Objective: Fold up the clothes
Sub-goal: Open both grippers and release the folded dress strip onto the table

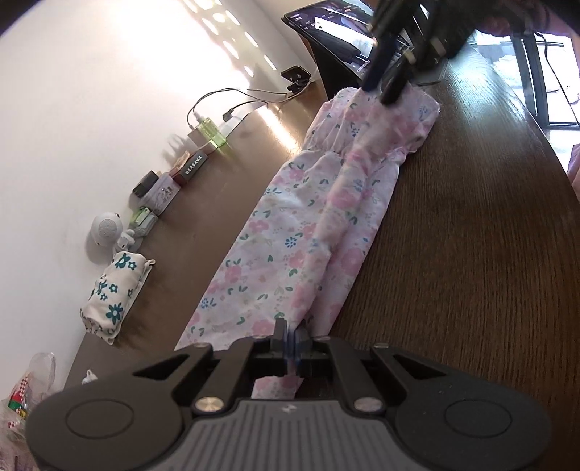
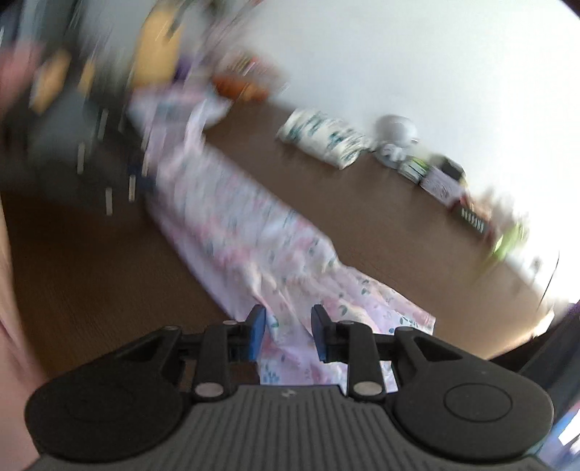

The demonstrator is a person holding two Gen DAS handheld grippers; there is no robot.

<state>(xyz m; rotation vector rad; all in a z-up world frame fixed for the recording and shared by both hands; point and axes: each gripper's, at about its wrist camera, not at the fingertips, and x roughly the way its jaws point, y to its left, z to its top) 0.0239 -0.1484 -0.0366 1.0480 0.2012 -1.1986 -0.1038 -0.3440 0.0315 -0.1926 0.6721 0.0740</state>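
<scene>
Your left wrist camera sits low at one end of the floral dress (image 1: 290, 232), close over the wooden table (image 1: 471, 253), looking down along the cloth toward the far end, where your right gripper (image 1: 384, 90) and a tablet (image 1: 337, 32) show. Your right wrist camera looks back from that opposite end, tilted down and badly blurred. Both views share the dress, the table, the wall and the folded flowered bundle (image 1: 116, 293) beside it.

One pink floral garment (image 1: 290, 232), one folded teal-flowered cloth (image 1: 114, 293), two hand-held grippers (image 1: 290, 337), one table (image 1: 471, 253)
</scene>
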